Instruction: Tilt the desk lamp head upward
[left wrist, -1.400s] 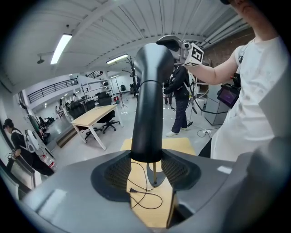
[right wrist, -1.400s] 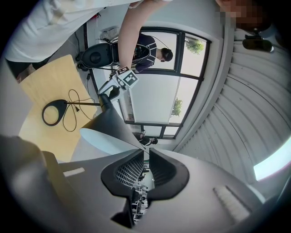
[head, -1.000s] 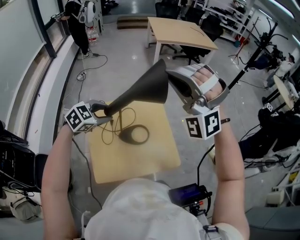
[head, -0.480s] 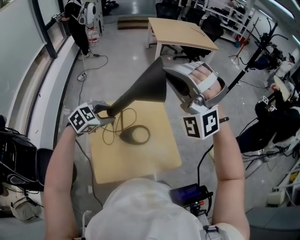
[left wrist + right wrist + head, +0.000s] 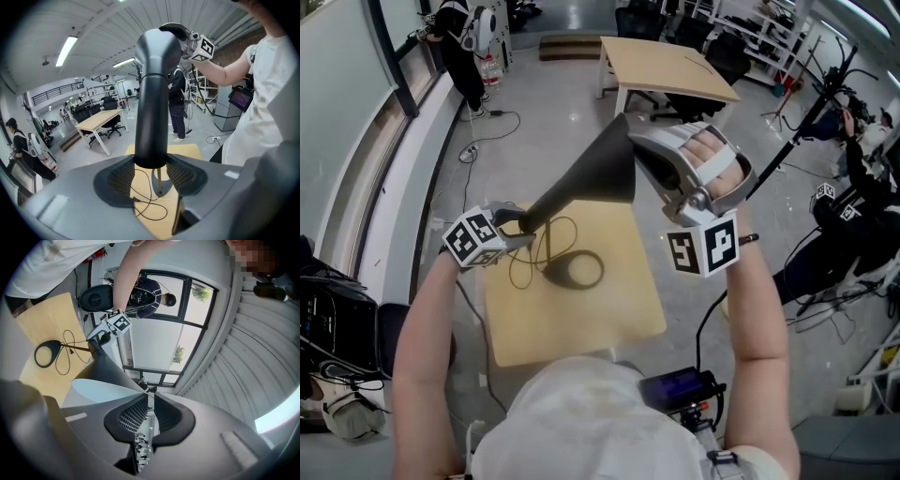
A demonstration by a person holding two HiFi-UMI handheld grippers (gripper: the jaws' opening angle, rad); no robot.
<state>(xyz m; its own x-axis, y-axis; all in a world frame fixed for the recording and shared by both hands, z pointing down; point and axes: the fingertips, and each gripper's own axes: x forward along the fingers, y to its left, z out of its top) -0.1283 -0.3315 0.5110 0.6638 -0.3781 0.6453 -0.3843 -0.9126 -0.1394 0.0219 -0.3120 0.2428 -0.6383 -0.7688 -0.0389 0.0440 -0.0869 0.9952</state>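
A black desk lamp stands on a small wooden table (image 5: 581, 319), with its ring base (image 5: 574, 270) and thin stem under a cone-shaped head (image 5: 595, 173) that slants up to the right. My left gripper (image 5: 523, 225) is shut on the head's narrow neck (image 5: 151, 117), a pad against each side. My right gripper (image 5: 635, 155) is shut on the thin rim of the shade's wide end (image 5: 103, 376), which runs between its pads. In the right gripper view the ring base (image 5: 47, 354) lies far below and the left gripper (image 5: 101, 339) holds the neck.
The lamp's cord (image 5: 525, 267) loops on the table beside the base. Behind stands a larger wooden table (image 5: 666, 61) with office chairs. A person (image 5: 459, 37) stands at the far left by the window and another (image 5: 862, 187) at the right among stands and cables.
The shade's wide end sits slightly higher and the head slants a little more steeply. Both grippers keep their holds. The person at the right has shifted.
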